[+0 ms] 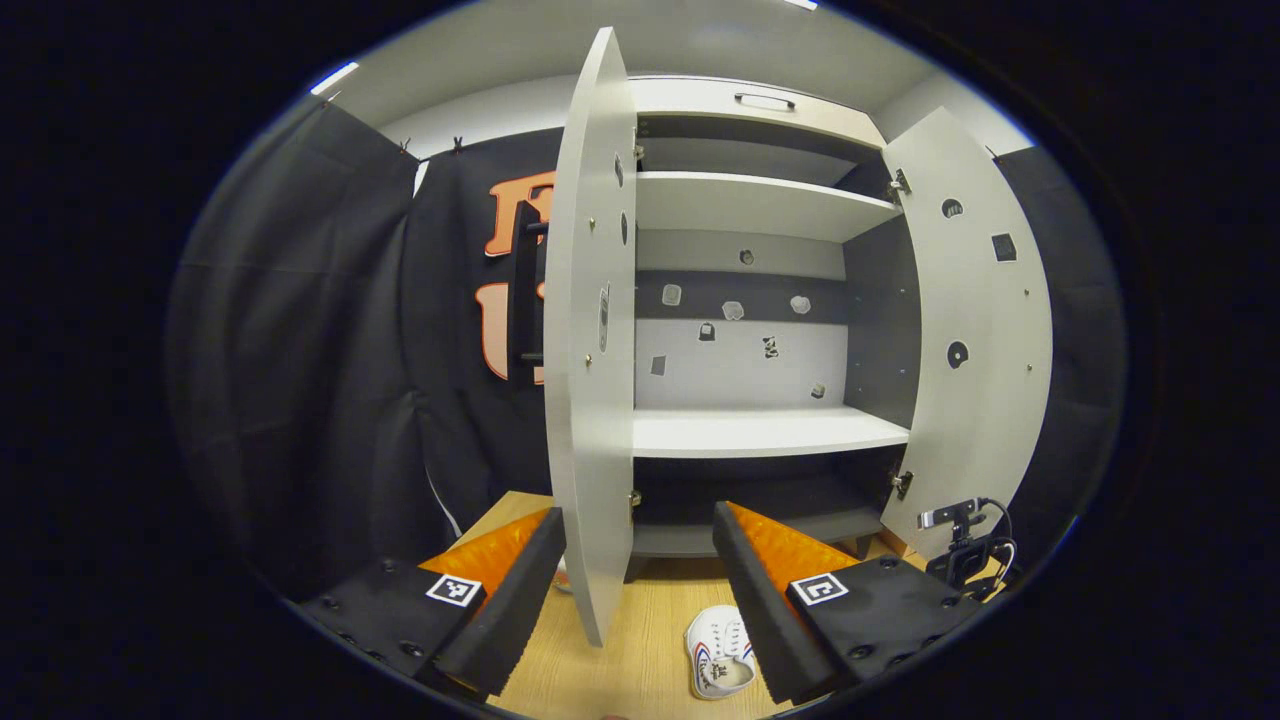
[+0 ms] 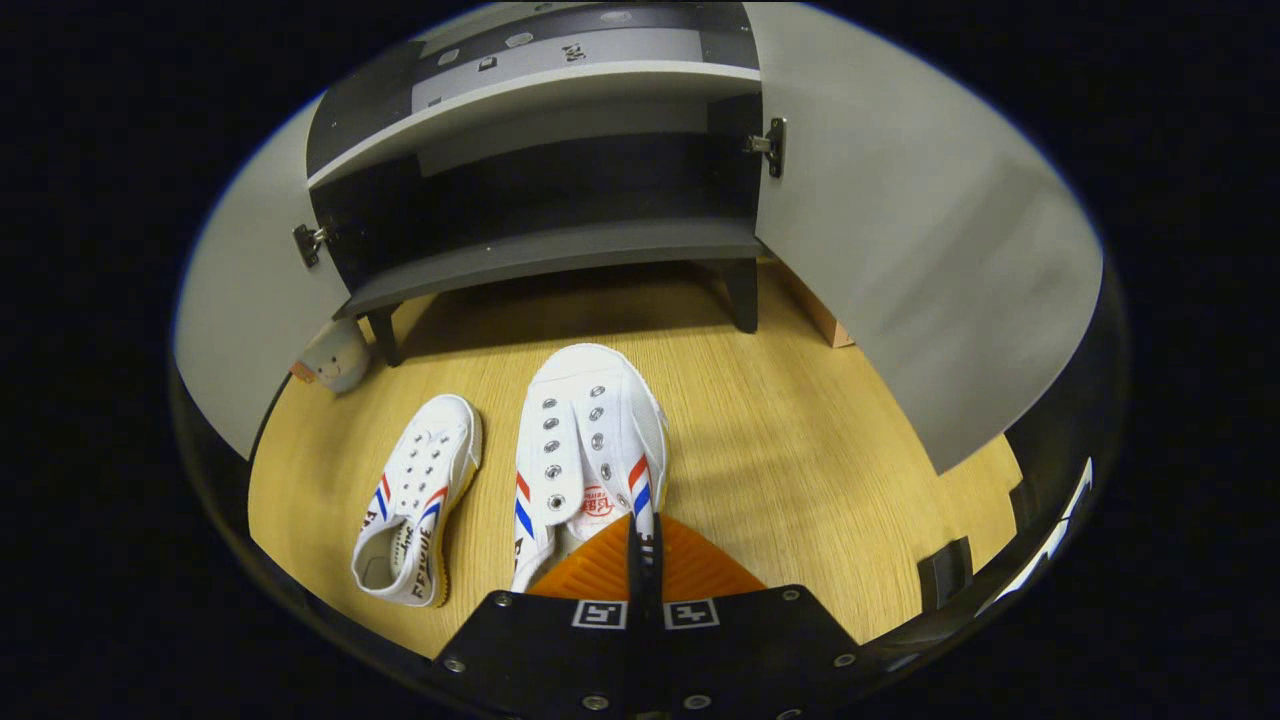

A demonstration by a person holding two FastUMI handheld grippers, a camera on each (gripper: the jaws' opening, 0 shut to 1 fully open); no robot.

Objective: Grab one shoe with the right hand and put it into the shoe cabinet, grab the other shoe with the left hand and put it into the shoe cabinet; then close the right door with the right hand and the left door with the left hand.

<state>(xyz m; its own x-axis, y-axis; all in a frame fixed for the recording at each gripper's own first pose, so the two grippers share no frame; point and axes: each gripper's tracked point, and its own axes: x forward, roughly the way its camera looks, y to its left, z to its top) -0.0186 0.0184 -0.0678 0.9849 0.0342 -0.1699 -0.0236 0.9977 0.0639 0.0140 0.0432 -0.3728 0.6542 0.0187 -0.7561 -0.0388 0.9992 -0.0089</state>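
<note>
The right gripper [image 2: 640,545] has its jaws pinched on the heel wall of one white shoe [image 2: 590,440], toe toward the shoe cabinet [image 2: 560,255]. Best lift it level and slide it onto the bottom shelf. The other shoe [image 2: 415,500] lies just beside it on the floor [image 2: 800,440]. The left gripper [image 1: 635,560] hangs with jaws spread around the left door's [image 1: 590,330] edge.

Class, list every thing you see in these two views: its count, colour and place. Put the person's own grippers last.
Shoes: two, white with red and blue stripes; one on the floor, one lifted by its heel.
Cabinet: one, grey and white, both doors open, shelves bare.
Floor: light wood.
Plush toy: one, pale, beside the cabinet's leg.
Small camera: one, black, by the right door.
Left gripper: open, facing the cabinet.
Right gripper: shut on the shoe's heel.
</note>
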